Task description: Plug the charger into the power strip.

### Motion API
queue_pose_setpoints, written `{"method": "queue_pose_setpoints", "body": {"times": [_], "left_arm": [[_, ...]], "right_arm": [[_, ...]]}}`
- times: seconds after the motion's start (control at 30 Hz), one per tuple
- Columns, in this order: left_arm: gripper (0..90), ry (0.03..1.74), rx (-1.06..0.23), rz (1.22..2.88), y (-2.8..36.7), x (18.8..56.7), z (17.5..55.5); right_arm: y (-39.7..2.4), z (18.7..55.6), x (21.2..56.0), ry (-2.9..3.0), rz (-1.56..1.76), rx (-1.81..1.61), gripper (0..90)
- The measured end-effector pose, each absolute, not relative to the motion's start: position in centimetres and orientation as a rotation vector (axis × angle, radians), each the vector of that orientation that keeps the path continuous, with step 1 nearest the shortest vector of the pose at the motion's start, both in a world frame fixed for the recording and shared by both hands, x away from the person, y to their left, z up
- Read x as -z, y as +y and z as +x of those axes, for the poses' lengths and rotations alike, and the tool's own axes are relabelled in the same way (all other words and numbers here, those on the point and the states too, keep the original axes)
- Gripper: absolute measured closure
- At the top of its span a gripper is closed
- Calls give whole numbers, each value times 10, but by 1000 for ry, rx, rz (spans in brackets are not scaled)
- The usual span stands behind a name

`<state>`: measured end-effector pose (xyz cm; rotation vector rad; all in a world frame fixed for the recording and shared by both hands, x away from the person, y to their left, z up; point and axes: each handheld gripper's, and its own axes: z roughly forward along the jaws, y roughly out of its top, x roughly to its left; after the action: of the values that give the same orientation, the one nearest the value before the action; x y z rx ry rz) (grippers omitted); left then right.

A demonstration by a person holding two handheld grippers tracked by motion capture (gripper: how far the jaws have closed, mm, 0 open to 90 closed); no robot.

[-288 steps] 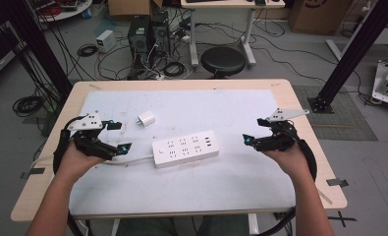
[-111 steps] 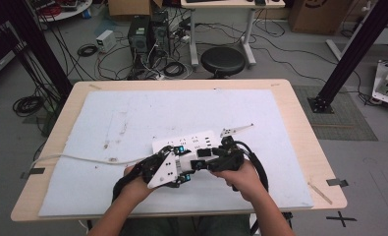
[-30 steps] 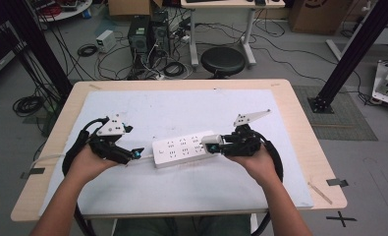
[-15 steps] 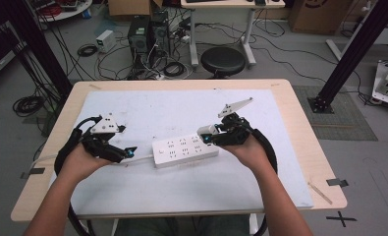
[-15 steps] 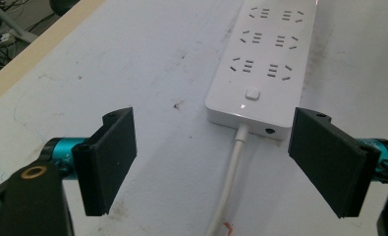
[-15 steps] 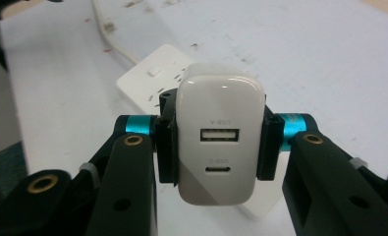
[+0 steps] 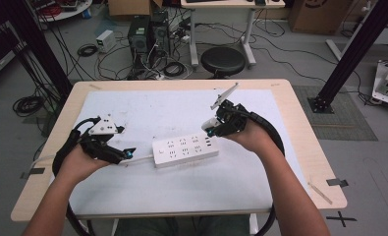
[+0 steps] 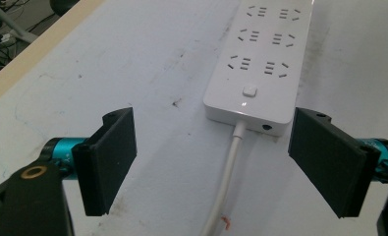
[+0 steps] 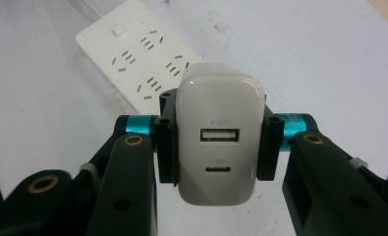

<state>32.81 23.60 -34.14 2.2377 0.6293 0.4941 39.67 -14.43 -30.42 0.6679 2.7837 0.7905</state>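
While the right tool (image 9: 216,142) clamps a glossy, rounded white charger (image 9: 218,142) above the flat strip (image 7: 185,151), the left tool (image 8: 216,162) gapes beside its cord end; white worktop (image 7: 147,108).

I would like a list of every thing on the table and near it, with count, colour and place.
power strip: one, white, table centre, its cable running left
USB charger: one, white, held above the strip's right end
table: one, wooden with white cover
stool: one, black, behind the table
computer towers: two, black, on the floor behind
left gripper: one, black, open around the strip's cable
right gripper: one, black, shut on the charger
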Motion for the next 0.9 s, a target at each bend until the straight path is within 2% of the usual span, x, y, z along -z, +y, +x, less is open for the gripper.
{"method": "queue_pose_setpoints", "body": {"times": [0.33,0.9], "left_arm": [[183,636,-503,2242,245,344,326],[183,649,-517,2262,251,344,321]], "right_arm": [[-127,414,310,2952,414,-566,633],[-96,443,318,3005,107,-386,633]]}}
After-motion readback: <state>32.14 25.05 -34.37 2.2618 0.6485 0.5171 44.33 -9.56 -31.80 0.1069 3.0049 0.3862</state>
